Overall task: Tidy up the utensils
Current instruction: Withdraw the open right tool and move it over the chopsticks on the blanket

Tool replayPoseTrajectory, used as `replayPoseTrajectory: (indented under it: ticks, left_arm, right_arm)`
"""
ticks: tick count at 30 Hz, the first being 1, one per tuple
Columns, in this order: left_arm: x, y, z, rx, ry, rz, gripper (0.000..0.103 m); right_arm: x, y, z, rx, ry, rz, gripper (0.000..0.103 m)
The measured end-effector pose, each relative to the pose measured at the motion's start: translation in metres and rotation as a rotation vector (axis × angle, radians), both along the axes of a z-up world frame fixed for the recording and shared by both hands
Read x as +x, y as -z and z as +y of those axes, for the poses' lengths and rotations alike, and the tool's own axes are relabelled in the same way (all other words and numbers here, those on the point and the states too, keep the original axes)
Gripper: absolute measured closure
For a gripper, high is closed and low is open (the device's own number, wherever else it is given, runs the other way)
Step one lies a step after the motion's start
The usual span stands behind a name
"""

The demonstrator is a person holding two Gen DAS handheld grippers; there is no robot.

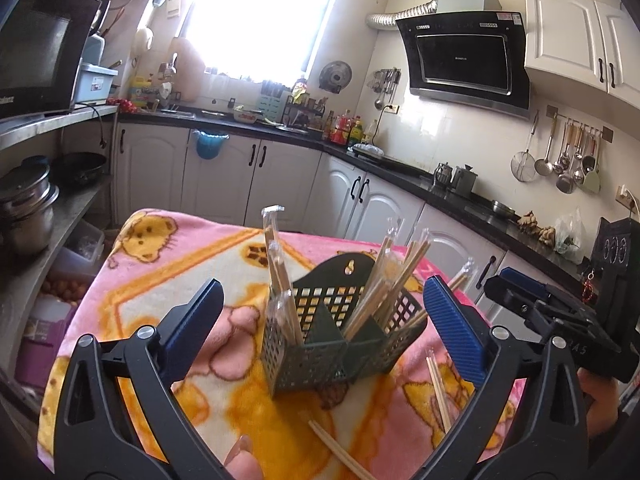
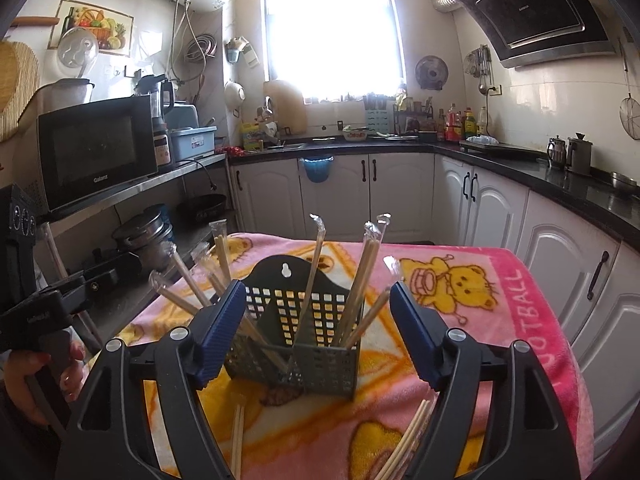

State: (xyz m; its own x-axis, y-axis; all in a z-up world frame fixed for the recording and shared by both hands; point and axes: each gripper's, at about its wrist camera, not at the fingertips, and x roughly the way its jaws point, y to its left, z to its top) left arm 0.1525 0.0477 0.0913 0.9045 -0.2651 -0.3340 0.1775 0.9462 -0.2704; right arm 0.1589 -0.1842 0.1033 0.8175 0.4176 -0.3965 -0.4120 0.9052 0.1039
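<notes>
On pink blanket [image 1: 168, 264], dark green perforated caddy [image 1: 320, 344] holding wrapped chopsticks [image 1: 280, 276], both grippers released, empty.

My right tongs [image 2: 318, 332] gape empty before the green holder [image 2: 296, 344] of wrapped chopsticks [image 2: 362, 276] on the blanket-covered table [image 2: 520, 320].

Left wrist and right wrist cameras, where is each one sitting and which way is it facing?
Left wrist view: sits on the left tongs, facing the green chopstick holder on the pink blanket; the right tongs and a hand show at right.
Right wrist view: sits on the right tongs, facing the same holder; the left tongs and a hand show at left.
Shared: holder, blanket, wrapped chopsticks, window.
</notes>
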Motion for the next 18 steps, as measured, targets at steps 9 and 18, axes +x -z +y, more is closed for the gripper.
replayPoseTrajectory:
  ticks: [9, 18]
  left_arm:
    - [-0.004, 0.022, 0.0, 0.01, -0.012, 0.069, 0.011]
    - [-0.007, 0.043, -0.004, 0.029, -0.019, 0.134, 0.011]
  right_arm:
    - [-0.012, 0.013, 0.0, -0.017, -0.018, 0.031, 0.03]
    - [-0.015, 0.032, 0.003, -0.042, -0.037, 0.073, 0.03]
